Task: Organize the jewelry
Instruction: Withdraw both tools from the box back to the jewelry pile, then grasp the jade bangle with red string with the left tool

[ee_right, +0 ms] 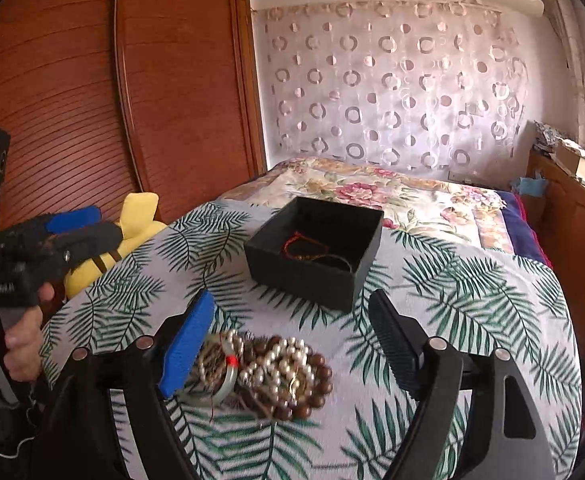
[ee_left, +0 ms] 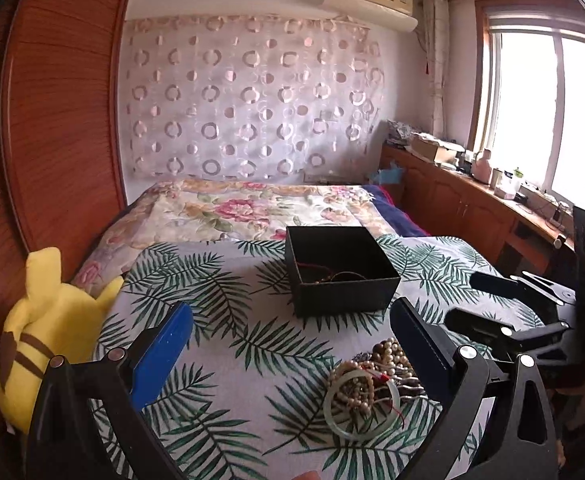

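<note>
An open black box (ee_left: 340, 270) (ee_right: 316, 250) stands on the palm-leaf cloth and holds a red cord bracelet (ee_right: 304, 246) and a thin dark one. A pile of jewelry (ee_left: 372, 384) (ee_right: 264, 372) lies nearer: pearl strands, brown wooden beads, a pale green bangle (ee_left: 358, 404). My left gripper (ee_left: 292, 344) is open and empty, the pile by its right finger. My right gripper (ee_right: 292, 340) is open and empty, hovering just above the pile, which lies between its fingers. The right gripper also shows in the left wrist view (ee_left: 488, 300), the left gripper in the right wrist view (ee_right: 84, 224).
The leaf-print cloth (ee_left: 220, 280) covers the near surface; a floral bedspread (ee_left: 252, 208) lies beyond. A yellow plush toy (ee_left: 48, 336) (ee_right: 132, 232) sits at the left edge by the wooden wardrobe (ee_right: 152, 80). A cluttered wooden counter (ee_left: 472, 196) runs under the window.
</note>
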Demonstrator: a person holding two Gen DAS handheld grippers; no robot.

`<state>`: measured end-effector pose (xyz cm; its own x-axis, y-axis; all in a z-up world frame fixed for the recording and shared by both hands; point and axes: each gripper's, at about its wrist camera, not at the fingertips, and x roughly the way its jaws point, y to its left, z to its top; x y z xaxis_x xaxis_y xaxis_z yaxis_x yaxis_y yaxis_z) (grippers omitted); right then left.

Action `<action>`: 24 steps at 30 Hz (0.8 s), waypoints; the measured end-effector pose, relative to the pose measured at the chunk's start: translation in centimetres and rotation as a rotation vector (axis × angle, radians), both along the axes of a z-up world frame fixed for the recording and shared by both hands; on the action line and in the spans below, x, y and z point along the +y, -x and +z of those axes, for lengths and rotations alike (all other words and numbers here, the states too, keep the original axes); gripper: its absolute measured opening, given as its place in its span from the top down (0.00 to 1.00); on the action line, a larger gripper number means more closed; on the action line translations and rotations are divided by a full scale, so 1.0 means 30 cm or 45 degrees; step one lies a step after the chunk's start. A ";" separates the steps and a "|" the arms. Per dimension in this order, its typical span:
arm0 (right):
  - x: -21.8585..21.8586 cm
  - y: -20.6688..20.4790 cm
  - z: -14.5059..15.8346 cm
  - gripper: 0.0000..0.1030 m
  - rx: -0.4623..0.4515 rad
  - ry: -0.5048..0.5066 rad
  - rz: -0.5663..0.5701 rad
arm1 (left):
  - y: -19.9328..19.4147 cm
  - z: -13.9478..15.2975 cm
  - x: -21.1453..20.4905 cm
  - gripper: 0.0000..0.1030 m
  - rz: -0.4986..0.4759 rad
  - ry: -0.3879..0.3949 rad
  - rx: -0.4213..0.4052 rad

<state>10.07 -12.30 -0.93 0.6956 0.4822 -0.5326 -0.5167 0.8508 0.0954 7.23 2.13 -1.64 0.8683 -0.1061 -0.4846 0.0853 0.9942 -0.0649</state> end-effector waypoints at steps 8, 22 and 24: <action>-0.046 0.073 -0.036 0.19 0.011 -0.017 -0.026 | 0.032 -0.022 -0.015 0.07 -0.005 -0.033 0.014; -0.088 0.123 -0.171 0.19 0.089 0.052 -0.071 | -0.020 -0.220 -0.127 0.08 -0.262 -0.081 0.269; -0.091 0.122 -0.181 0.19 0.097 0.063 -0.078 | -0.039 -0.252 -0.138 0.08 -0.286 -0.065 0.324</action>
<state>6.41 -15.03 -6.37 0.6797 0.4118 -0.6070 -0.4565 0.8852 0.0894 8.41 -1.99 -9.21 0.6768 -0.2507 -0.6921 0.2898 0.9550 -0.0625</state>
